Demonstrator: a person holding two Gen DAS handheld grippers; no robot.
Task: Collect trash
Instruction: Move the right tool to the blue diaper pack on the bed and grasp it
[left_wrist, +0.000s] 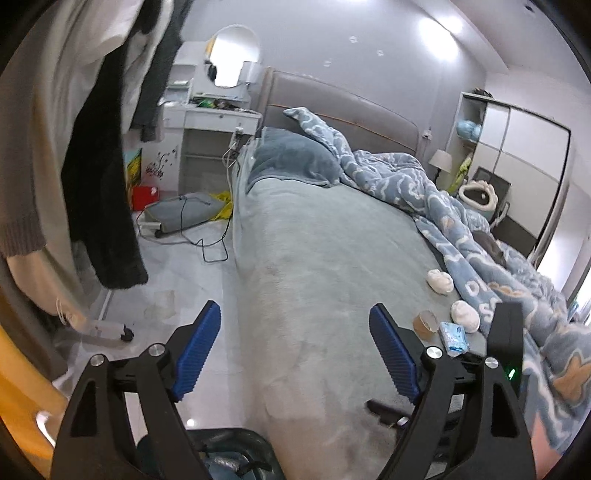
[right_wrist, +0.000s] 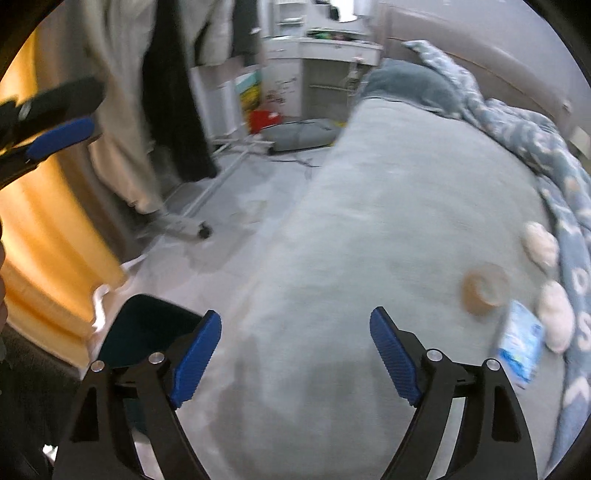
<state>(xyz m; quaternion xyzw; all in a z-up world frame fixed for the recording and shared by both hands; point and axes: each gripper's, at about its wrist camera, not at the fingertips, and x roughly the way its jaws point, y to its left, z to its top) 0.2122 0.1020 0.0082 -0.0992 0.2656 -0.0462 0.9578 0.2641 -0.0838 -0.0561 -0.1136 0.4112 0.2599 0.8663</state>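
1. Both of your tools were empty here; the left gripper (left_wrist: 295, 347) stood wide open over the edge of the bed (left_wrist: 314, 258), nothing between its blue pads (left_wrist: 197, 350).
2. The right gripper (right_wrist: 295, 354) was just as wide and just as bare, hanging over the grey sheet.
3. The trash lay on the bed's far side, close against the quilt (left_wrist: 424, 184): a brown cup (left_wrist: 426, 324) on its side, a blue packet (left_wrist: 455, 338) just beside it, and two white wads (left_wrist: 440, 281) near them along the quilt's edge.
4. The right wrist view was smeared, so you were well advised to steady that hand before committing; in it the cup (right_wrist: 484, 290) and packet (right_wrist: 521, 349) sat off to the right, not between the jaws.
5. I judged the cup the best first pick for the right gripper; it needed to be centred between the pads, and the squeeze kept light, since a paper cup would likely crush.
6. A dark bin (right_wrist: 147, 332) showed low on the left in the right wrist view, on the floor by the bed; that looked like the drop point.
7. The risk was snagging quilt with a wad.
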